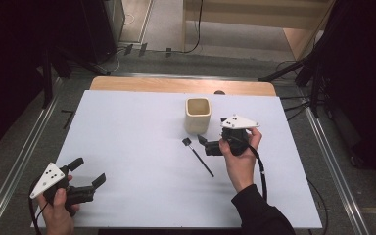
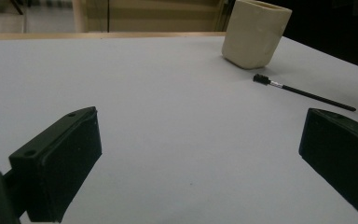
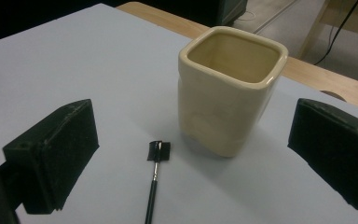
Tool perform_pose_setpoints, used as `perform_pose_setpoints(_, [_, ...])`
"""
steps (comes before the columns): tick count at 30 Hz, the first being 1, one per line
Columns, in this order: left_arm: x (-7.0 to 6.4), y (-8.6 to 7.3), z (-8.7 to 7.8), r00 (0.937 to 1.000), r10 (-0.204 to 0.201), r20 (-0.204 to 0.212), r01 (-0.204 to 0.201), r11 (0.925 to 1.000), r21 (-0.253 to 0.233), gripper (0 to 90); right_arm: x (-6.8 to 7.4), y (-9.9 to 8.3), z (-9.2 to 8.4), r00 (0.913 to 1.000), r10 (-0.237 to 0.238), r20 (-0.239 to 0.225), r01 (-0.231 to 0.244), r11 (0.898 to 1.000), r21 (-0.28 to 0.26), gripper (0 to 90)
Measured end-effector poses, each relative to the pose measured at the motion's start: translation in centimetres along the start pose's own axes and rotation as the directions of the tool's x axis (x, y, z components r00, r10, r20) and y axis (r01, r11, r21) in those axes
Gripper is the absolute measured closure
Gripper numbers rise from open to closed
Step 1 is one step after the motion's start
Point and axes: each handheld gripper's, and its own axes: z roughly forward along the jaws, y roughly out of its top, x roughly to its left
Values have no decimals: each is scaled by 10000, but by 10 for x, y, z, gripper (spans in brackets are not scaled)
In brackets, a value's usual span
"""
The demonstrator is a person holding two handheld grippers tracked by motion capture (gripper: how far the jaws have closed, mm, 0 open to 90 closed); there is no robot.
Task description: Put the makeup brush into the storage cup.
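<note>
The table (image 1: 127, 147), covered by a pale sheet, lies under both grippers, with a strip of bare wood along its far edge beyond the right gripper.

The cream cup (image 1: 198, 115) is the largest thing on it. It stands upright, square-mouthed with rounded corners, just ahead of the right gripper (image 1: 203, 142) and a little to its left in the high view. In the right gripper view the cup (image 3: 228, 93) sits between the lines of the two jaws, closer to the right-hand one, and nothing shows inside its mouth. From the left gripper (image 1: 89, 171) the cup (image 2: 255, 32) is well apart, far ahead and off to the right.

The right gripper, held in the person's right hand (image 1: 240, 156), has its jaws spread wide and grips nothing; both pads stand clear of the cup.

The left gripper, held in the left hand (image 1: 58, 208) near the table's near left corner, is likewise wide open with nothing between its jaws.

The small black brush (image 1: 197, 155) lies flat on the sheet just in front of the right gripper, its head (image 3: 158, 150) pointing toward the cup's base and close beside it, and its thin handle running back toward the gripper between the jaws. From the left gripper the brush (image 2: 303, 92) lies far ahead to the right, near the cup.
</note>
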Motion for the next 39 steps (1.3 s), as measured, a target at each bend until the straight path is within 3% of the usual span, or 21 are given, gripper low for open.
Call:
perform_pose_setpoints(5, [0, 0, 0, 10000, -14, -5, 14, 10000, -5, 0, 1, 4, 6, 9999, -33, -101, 34, 9999, 153, 24])
perform_pose_setpoints(9, [1, 0, 0, 10000, -37, -5, 37, 10000, -25, 0, 2, 7, 14, 9994, -92, -326, 109, 9986, 524, 58])
perform_pose_setpoints(14, [1, 0, 0, 10000, -49, 9, 49, 10000, -23, 0, 1, 9, 22, 9998, 122, -160, -103, 9931, 1165, 138])
perform_pose_setpoints(15, [1, 0, 0, 10000, -54, 19, 54, 10000, -39, 0, -1, 10, 27, 9995, 309, -109, -288, 9868, 1594, 139])
perform_pose_setpoints(18, [1, 0, 0, 10000, -51, 11, 51, 10000, -50, 0, -4, 9, 32, 9988, 488, -11, -475, 9766, 2096, 140])
perform_pose_setpoints(23, [2, 0, 0, 10000, -70, -2, 70, 10000, -30, 0, -5, 8, 39, 9984, 556, -21, -532, 9646, 2582, 147])
perform_pose_setpoints(26, [2, 0, 1, 10000, -76, 19, 76, 10000, -28, 0, -4, 8, 43, 9994, 358, -27, -335, 9554, 2934, 150])
perform_pose_setpoints(29, [2, 0, 1, 9999, -100, 15, 100, 9999, -24, 0, -1, 10, 49, 9994, -20, 347, -98, 9411, 3381, 203])
perform_pose_setpoints(35, [2, 0, 0, 9999, -135, 16, 136, 9999, -22, 0, 2, 11, 54, 9989, -272, 378, 109, 9258, 3779, 266])
perform_pose_setpoints(36, [2, 0, 0, 9999, -133, 17, 133, 9999, -20, 0, 3, 11, 55, 9988, -246, 420, 63, 9209, 3898, 286])
perform_pose_setpoints(37, [3, 0, 1, 9999, -140, 14, 140, 9999, -26, 0, 3, 10, 59, 9983, -376, 438, 155, 9055, 4242, 308])
perform_pose_setpoints(39, [3, 0, 1, 9999, -143, 12, 143, 9999, -20, 0, 3, 10, 60, 9984, -398, 407, 182, 9008, 4339, 323])
